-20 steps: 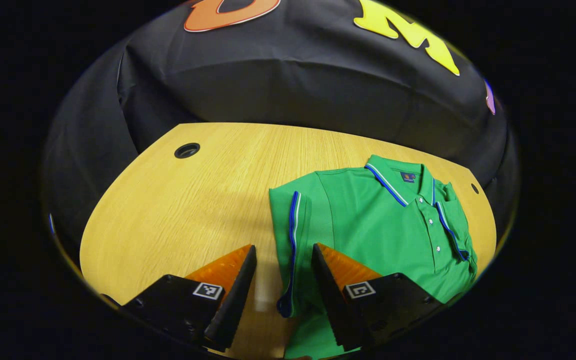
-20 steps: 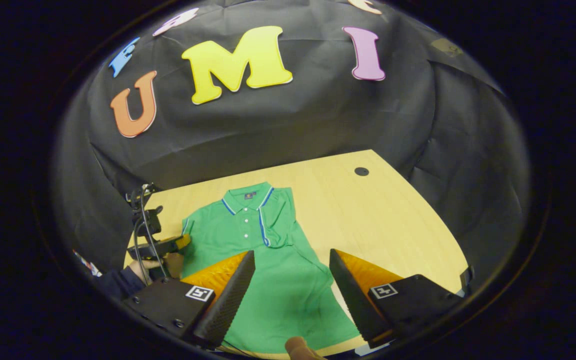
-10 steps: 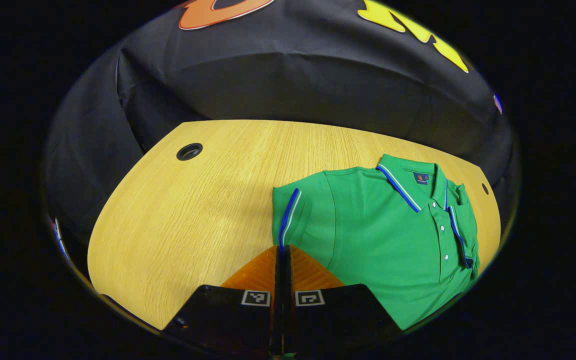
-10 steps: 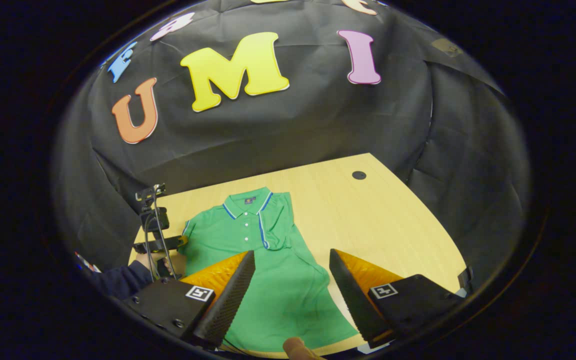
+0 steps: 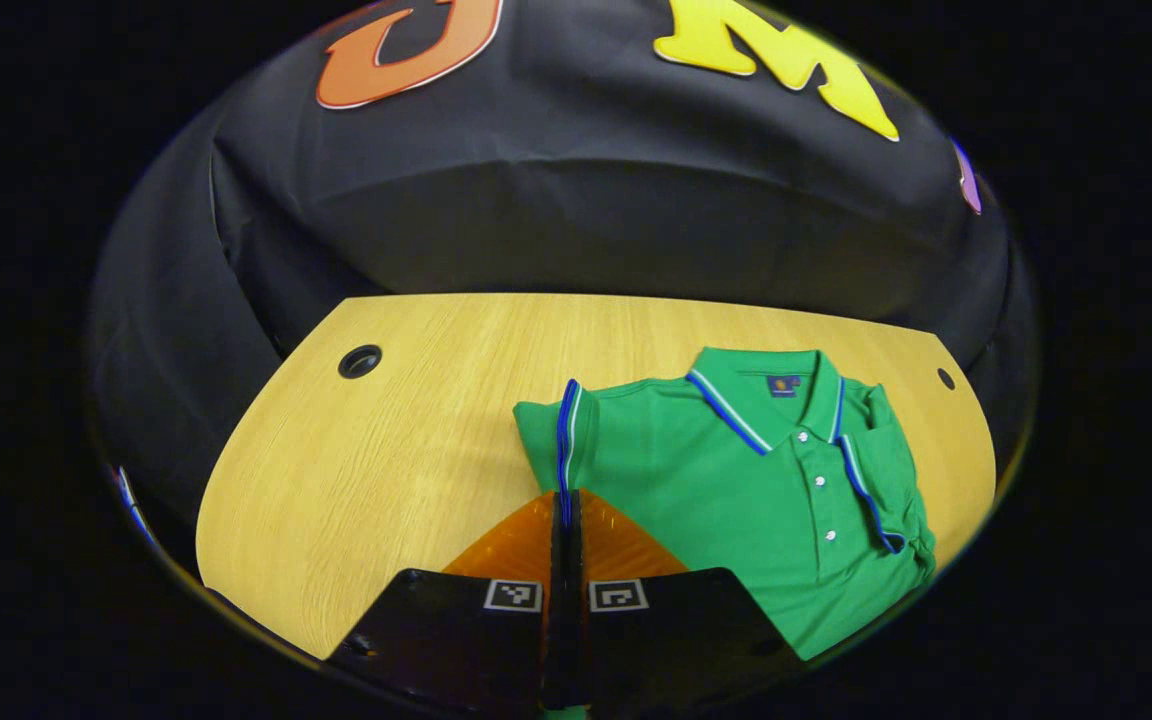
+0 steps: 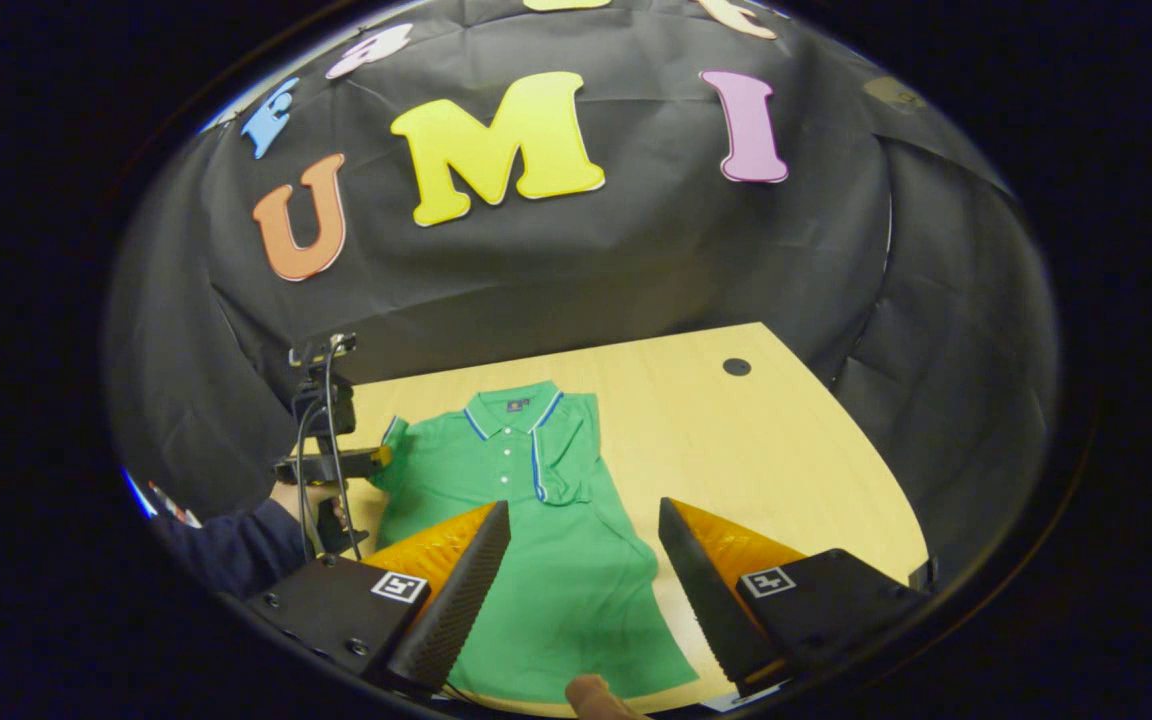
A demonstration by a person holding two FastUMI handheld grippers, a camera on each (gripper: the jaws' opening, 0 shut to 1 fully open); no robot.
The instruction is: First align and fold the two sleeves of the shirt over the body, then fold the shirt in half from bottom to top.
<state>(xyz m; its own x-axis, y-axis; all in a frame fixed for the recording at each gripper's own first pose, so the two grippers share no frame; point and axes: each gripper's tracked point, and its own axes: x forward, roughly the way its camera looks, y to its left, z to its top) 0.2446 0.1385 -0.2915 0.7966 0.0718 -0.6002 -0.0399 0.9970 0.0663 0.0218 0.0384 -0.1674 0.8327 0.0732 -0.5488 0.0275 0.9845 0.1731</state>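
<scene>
Green polo shirt [image 5: 736, 490] is lying flat on the wooden table [image 5: 386, 450], its far sleeve [image 6: 566, 450] folded over the body. The left gripper [image 5: 566, 505] is pinching the blue-trimmed sleeve cuff [image 5: 566, 440] between closed fingers, while the right gripper [image 6: 584, 520] is hovering over the shirt's lower half with fingers spread apart.

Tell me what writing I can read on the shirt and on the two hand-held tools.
Neck label inside the shirt collar: too small to read.
Square markers on the left gripper and right gripper: black-and-white patterns, no words.
Nothing else readable on them.
</scene>
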